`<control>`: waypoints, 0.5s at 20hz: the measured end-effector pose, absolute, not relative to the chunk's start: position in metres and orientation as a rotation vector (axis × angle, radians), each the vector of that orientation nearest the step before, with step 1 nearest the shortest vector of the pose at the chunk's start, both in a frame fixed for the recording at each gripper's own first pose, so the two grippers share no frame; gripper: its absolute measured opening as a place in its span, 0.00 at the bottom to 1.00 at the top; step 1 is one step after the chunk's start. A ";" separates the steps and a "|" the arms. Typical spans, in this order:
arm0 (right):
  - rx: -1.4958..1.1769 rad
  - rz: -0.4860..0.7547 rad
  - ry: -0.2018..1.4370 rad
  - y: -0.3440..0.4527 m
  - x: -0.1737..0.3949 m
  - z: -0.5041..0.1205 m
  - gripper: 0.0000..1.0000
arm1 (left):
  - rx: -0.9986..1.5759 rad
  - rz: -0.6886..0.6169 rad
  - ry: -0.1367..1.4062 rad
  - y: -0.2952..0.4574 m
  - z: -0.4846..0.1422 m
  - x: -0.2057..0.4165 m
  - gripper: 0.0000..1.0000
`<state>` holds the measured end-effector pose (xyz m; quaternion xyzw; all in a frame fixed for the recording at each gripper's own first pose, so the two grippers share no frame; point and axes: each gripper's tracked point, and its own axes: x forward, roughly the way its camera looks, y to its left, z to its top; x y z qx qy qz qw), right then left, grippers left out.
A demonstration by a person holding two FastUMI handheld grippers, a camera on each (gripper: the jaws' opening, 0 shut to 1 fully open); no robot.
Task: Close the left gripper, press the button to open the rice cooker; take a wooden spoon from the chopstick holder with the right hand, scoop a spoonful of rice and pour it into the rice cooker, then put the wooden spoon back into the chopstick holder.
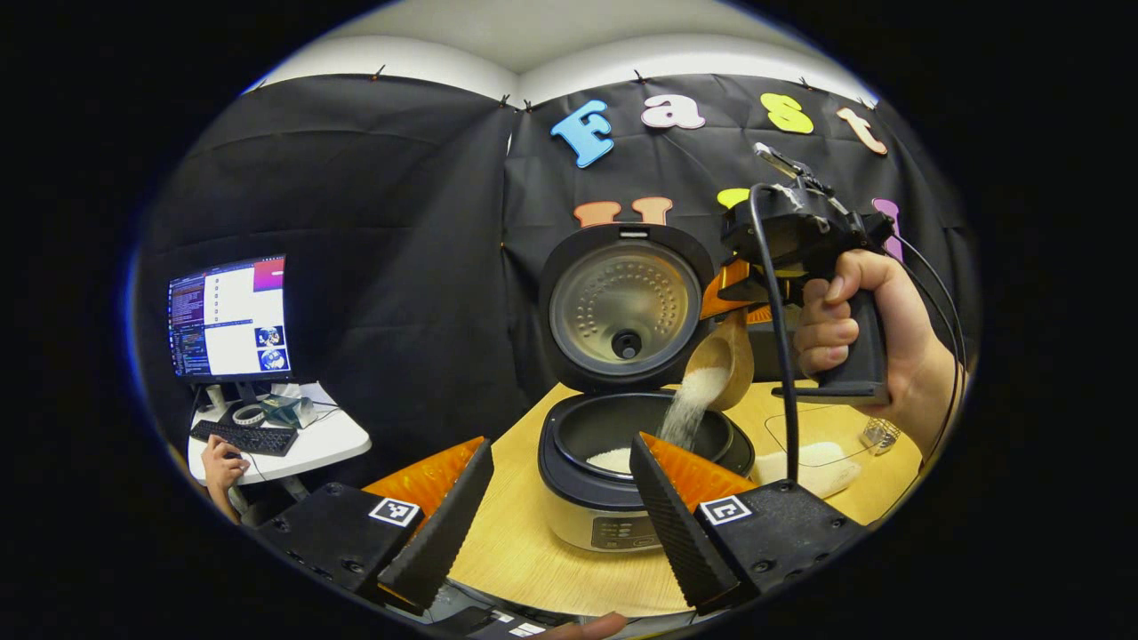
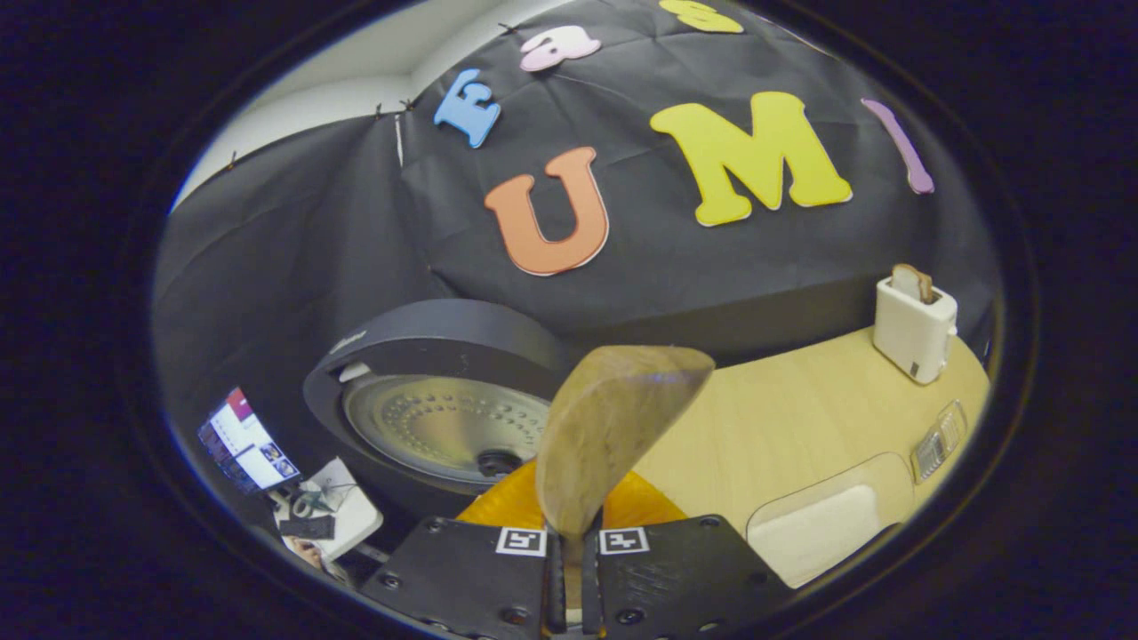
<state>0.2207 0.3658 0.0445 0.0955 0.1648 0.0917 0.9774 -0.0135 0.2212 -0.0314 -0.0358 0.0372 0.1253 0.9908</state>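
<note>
The rice cooker (image 1: 613, 511) stands on the wooden table with its lid (image 1: 627, 307) raised upright. In the left gripper view a hand holds my right gripper (image 1: 738, 307) above the pot, shut on the handle of the wooden spoon (image 1: 725, 356). The spoon is tipped and a stream of rice (image 1: 689, 409) falls into the pot, where a small white heap (image 1: 612, 460) lies. My left gripper (image 1: 560, 533) is open in front of the cooker, holding nothing. In the right gripper view my right gripper (image 2: 573, 547) clamps the spoon (image 2: 613, 427), whose back faces the camera beside the lid (image 2: 444, 418).
A clear container of rice (image 1: 818, 462) (image 2: 827, 524) lies right of the cooker, with a small metal mesh holder (image 1: 880, 434) behind it. A white toaster (image 2: 914, 324) with a slice of bread stands at the far right. A side desk (image 1: 320, 440) with monitor and keyboard is at the left.
</note>
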 end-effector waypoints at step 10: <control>-0.198 0.242 0.252 0.399 0.212 0.034 0.07 | -0.073 0.260 0.078 0.224 -0.032 -0.014 0.98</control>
